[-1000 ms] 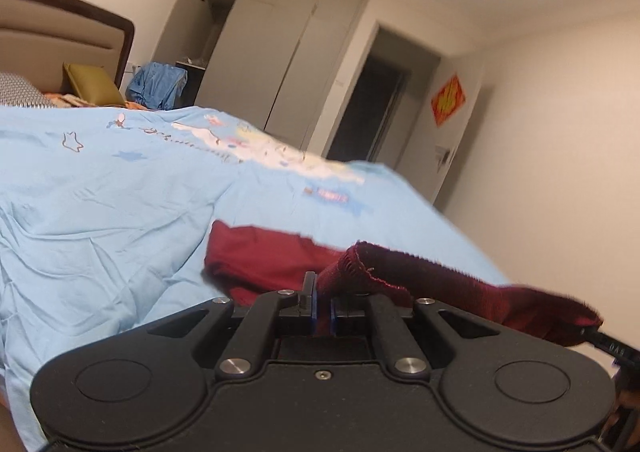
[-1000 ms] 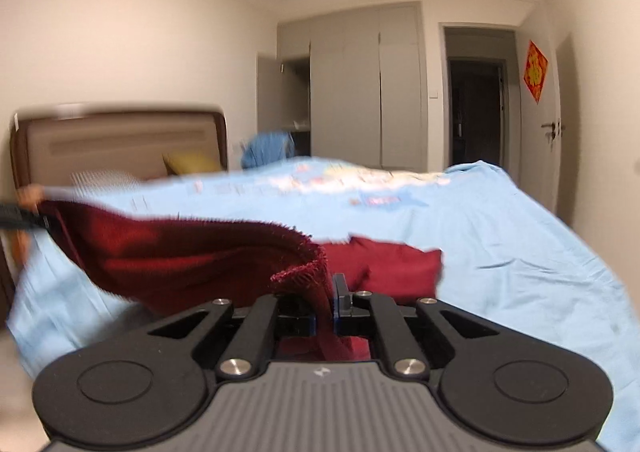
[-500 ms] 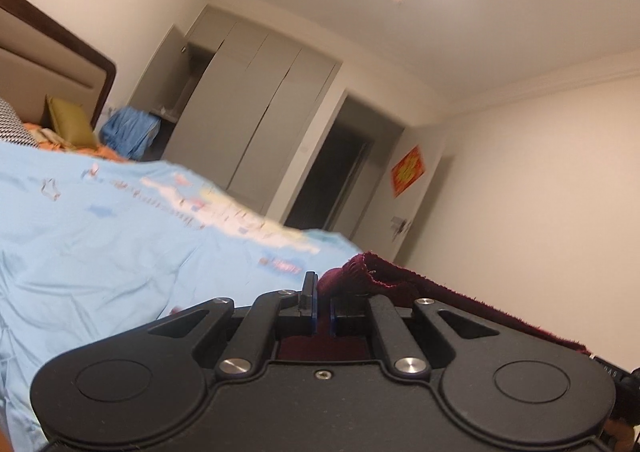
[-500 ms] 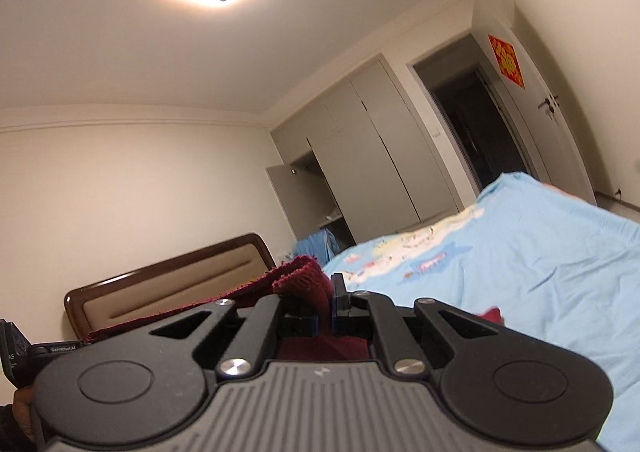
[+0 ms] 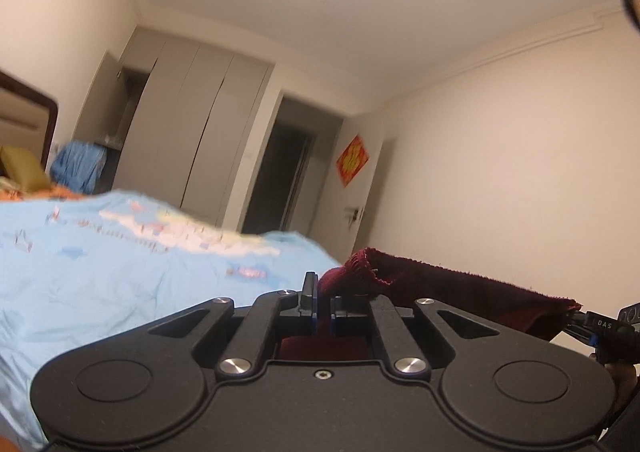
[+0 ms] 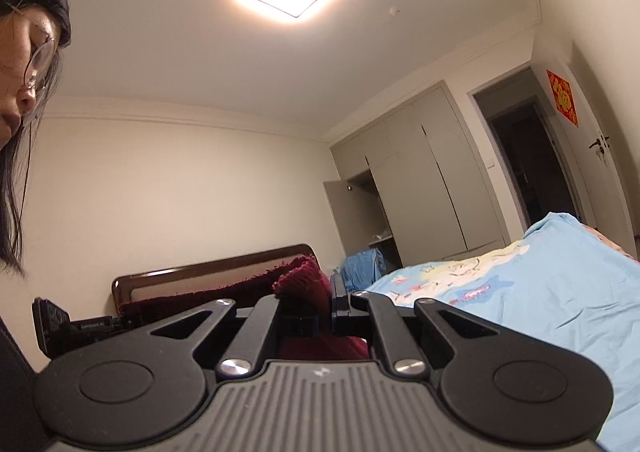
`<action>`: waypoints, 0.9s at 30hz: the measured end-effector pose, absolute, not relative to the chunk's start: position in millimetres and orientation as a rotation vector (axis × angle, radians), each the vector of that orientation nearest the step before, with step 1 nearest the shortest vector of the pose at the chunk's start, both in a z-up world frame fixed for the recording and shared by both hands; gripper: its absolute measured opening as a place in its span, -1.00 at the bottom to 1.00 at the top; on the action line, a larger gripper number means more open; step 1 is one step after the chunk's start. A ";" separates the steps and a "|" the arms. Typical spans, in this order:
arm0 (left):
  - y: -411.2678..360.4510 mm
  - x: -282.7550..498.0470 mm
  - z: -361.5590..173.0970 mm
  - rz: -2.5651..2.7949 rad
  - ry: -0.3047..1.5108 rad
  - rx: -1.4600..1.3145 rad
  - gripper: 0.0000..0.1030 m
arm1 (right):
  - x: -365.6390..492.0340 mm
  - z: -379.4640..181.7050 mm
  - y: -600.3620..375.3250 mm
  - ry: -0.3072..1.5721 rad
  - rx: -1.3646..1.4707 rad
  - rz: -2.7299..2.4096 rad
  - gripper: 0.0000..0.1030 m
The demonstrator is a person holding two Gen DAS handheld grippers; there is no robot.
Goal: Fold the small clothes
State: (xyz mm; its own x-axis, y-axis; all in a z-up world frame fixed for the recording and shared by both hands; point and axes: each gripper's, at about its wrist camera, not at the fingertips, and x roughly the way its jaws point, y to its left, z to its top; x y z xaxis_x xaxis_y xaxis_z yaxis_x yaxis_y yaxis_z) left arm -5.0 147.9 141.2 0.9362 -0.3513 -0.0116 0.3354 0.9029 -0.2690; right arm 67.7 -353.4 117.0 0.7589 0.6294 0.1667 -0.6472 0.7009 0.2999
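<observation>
The bed (image 5: 100, 292), covered with a light blue printed sheet, fills the lower part of both wrist views, with a grey wardrobe (image 6: 432, 180) and a dark doorway behind it. Above the bed, a dark red knitted garment (image 5: 460, 292) hangs stretched in the air between the two tools, clear of the sheet as far as the pictures show. In the right wrist view it runs as a taut band from that tool's tips across to the other one at the frame's left.

The left tool (image 5: 323, 302) is closed tight on a bunched corner of the garment, the cloth rising just above its tips. The right tool (image 6: 325, 306) is likewise clamped on a bunched corner, which bulges up on the left of its fingers.

The folding looks to be at an early stage: the garment is lifted and spread by two corners, but no fold is visible in it. It probably has to be laid flat on the bed, then folded over. Its lower part is hidden behind the tool bodies, so its full shape cannot be told.
</observation>
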 end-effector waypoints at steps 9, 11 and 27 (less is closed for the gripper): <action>162.1 63.9 119.5 -0.236 0.259 -0.361 -0.88 | 106.2 106.3 -329.8 0.097 0.352 0.581 -0.86; 166.8 93.6 115.9 -0.186 0.324 -0.373 -0.88 | 121.0 106.7 -319.3 0.126 0.312 0.549 -0.86; 168.9 272.7 61.5 -0.047 0.609 -0.342 -0.88 | 291.9 48.1 -260.0 0.454 0.218 0.401 -0.86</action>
State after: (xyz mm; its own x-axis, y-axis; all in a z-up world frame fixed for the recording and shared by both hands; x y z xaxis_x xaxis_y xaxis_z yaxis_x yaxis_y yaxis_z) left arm 272.7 168.9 61.5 0.8208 -0.1433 -0.5529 -0.0564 0.9429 -0.3282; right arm 291.9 -260.0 48.1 0.8227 0.4217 -0.3813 -0.3261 0.8994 0.2911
